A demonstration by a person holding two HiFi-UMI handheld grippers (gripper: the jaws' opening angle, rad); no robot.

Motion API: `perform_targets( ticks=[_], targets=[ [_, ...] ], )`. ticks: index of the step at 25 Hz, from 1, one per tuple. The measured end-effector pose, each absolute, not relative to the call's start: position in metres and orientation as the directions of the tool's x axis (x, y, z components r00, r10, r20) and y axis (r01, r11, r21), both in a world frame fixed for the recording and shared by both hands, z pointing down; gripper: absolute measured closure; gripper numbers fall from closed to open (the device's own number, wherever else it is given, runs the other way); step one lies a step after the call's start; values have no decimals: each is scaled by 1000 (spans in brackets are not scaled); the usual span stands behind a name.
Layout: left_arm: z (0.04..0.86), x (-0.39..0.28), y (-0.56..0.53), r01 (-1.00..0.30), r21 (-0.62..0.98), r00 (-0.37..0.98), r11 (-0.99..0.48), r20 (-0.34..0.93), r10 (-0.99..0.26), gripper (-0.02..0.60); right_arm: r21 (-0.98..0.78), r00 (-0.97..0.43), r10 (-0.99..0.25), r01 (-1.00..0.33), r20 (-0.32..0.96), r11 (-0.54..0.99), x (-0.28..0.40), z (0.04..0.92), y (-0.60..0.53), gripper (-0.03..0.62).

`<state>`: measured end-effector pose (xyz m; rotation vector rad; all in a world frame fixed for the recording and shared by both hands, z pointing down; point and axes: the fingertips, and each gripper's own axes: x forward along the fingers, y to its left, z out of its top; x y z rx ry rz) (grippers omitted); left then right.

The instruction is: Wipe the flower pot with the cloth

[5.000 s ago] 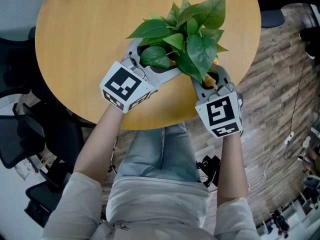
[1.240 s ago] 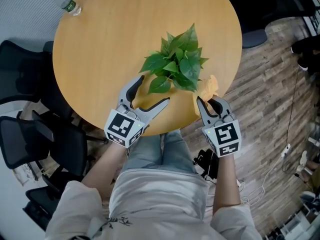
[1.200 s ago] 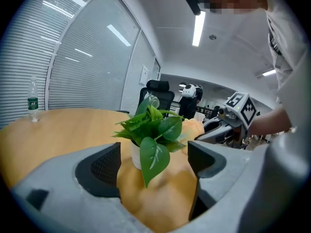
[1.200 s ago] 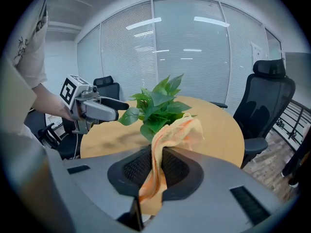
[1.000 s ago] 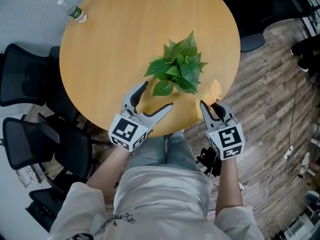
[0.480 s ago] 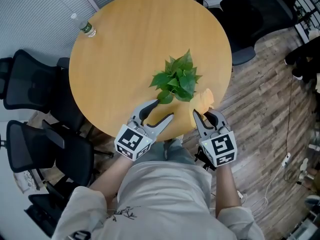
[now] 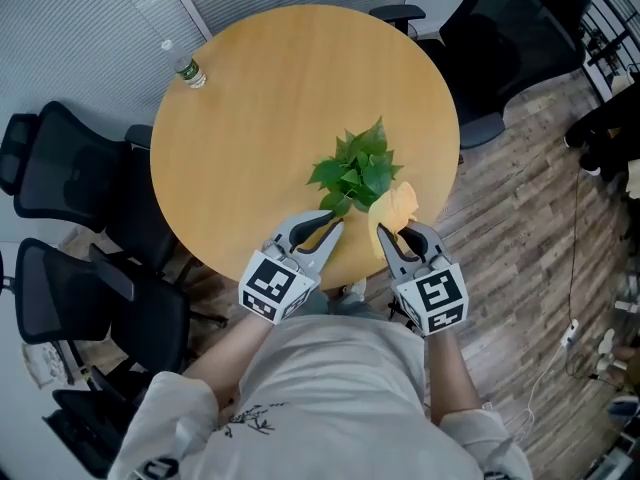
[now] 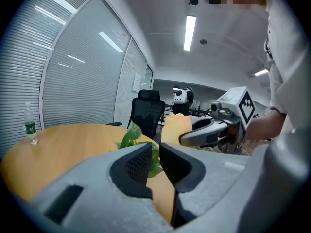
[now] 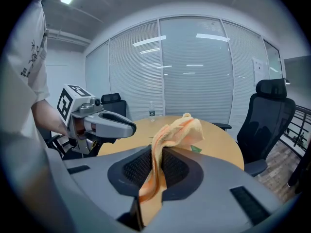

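A leafy green plant (image 7: 358, 166) stands near the front edge of the round wooden table (image 7: 260, 98); its leaves hide the pot. Both grippers are held above that edge, apart from the plant. My left gripper (image 7: 330, 226) is just left of the plant. Its jaws have just been closing and now stand shut (image 8: 155, 152) with nothing between them, the leaves (image 8: 130, 135) beyond. My right gripper (image 7: 386, 236) is shut on an orange-yellow cloth (image 7: 393, 208). The cloth (image 9: 181, 129) is pinched between the pads (image 9: 138, 166) and bunches above the jaws.
A plastic water bottle (image 7: 186, 68) stands at the table's far left edge. Black office chairs (image 7: 70, 168) crowd the left side, and another one (image 7: 480, 58) is at the far right. Wooden floor with cables lies to the right.
Both grippers have lifted away from the plant, back toward the person. The left jaws went from wide open to shut. The cloth stays in the right gripper.
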<state>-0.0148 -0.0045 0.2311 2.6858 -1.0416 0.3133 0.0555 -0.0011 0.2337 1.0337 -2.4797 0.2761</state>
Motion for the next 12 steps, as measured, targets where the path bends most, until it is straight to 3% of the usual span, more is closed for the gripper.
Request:
perform_targets(
  ticks=[5, 12],
  targets=[
    [224, -21, -8, -711, 131, 693, -691, 295, -657, 569, -20, -642, -625, -704, 444, 710, 47, 218, 0, 551],
    [210, -24, -11, -734, 112, 671, -670, 277, -688, 571, -74, -672, -614, -698, 414, 713, 41, 204, 3, 551]
  ],
)
